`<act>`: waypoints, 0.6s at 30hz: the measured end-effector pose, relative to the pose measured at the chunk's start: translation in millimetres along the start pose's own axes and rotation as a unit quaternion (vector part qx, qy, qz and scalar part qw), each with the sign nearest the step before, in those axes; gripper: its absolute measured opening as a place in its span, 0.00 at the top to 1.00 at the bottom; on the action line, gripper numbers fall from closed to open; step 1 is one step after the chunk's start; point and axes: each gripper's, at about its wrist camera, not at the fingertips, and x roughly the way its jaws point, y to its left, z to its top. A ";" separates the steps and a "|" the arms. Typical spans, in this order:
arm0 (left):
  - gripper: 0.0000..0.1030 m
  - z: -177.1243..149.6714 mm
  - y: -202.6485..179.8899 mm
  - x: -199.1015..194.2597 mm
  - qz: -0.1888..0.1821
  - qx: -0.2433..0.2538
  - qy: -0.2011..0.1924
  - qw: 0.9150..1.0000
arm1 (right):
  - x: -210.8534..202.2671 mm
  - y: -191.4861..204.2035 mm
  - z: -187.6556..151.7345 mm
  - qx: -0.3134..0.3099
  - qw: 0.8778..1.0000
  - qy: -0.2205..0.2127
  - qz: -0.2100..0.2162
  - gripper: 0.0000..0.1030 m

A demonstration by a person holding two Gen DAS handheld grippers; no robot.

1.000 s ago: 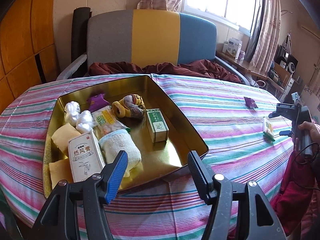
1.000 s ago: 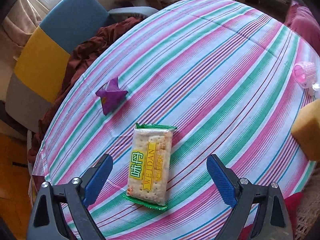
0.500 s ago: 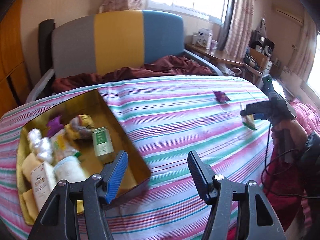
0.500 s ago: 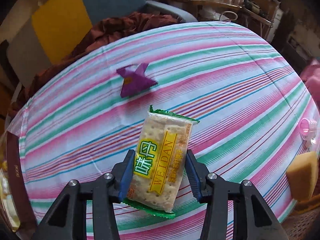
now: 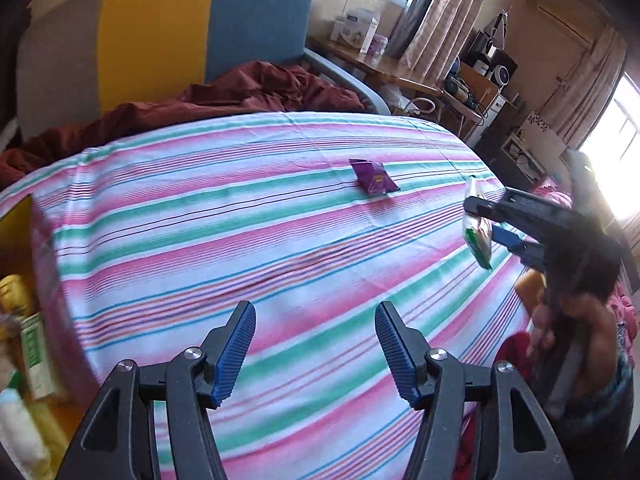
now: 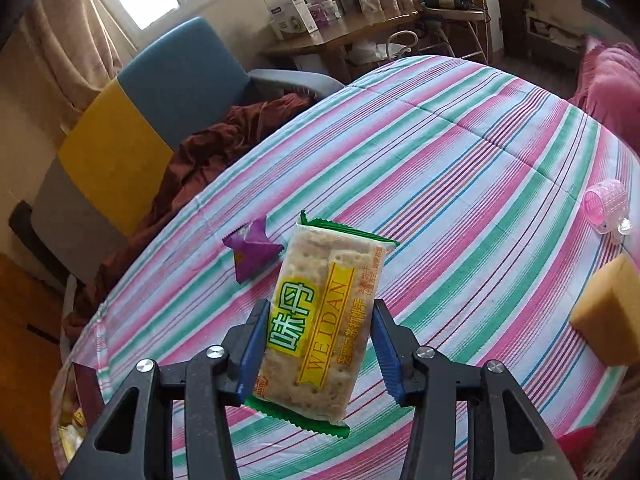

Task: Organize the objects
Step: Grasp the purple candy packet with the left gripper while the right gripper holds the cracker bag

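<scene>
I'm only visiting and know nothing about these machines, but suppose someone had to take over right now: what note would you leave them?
Right tongs: shut on the cracker packet, lifted off the striped tablecloth.
Left tongs: open, empty, hovering over the cloth.
Gold tray: at the left edge, already holding several items, blurred here.
Still on the cloth: purple sachet, pink hair roller, yellow sponge.
Done: packet picked up.
Left: probably carry it to the tray, then collect the sachet, roller and sponge.
</scene>
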 end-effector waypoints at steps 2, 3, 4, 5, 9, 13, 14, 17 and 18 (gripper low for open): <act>0.39 13.4 -6.6 17.3 -0.005 -0.003 0.009 1.000 | -2.5 -1.5 0.6 0.013 1.000 -0.009 0.022 0.51; 0.39 20.6 -10.3 27.2 -0.007 -0.003 0.014 1.000 | -2.8 -1.5 1.4 0.019 0.999 -0.011 0.032 0.51; 0.39 27.9 -14.6 37.2 -0.009 -0.002 0.019 1.000 | -3.0 -2.4 1.4 0.026 0.999 -0.012 0.044 0.51; 0.39 34.0 -18.1 45.0 -0.011 0.001 0.022 1.000 | -2.4 -3.7 1.9 0.033 0.998 -0.011 0.055 0.51; 0.39 62.9 -37.0 81.2 -0.011 0.015 0.033 0.999 | 0.8 -12.9 3.9 0.071 0.993 -0.006 0.094 0.51; 0.39 91.2 -57.3 111.8 -0.008 0.033 0.035 0.999 | -1.4 -16.2 5.1 0.080 0.990 -0.012 0.114 0.51; 0.39 98.2 -61.1 118.9 -0.011 0.031 0.036 0.999 | -1.5 -15.9 5.3 0.081 0.989 -0.013 0.119 0.51; 0.39 119.1 -70.2 141.3 -0.025 0.014 0.036 0.999 | -0.3 -16.3 6.8 0.087 0.988 -0.016 0.130 0.51; 0.39 125.5 -73.2 149.8 -0.023 0.011 0.038 0.999 | 0.4 -16.5 6.9 0.088 0.987 -0.014 0.135 0.51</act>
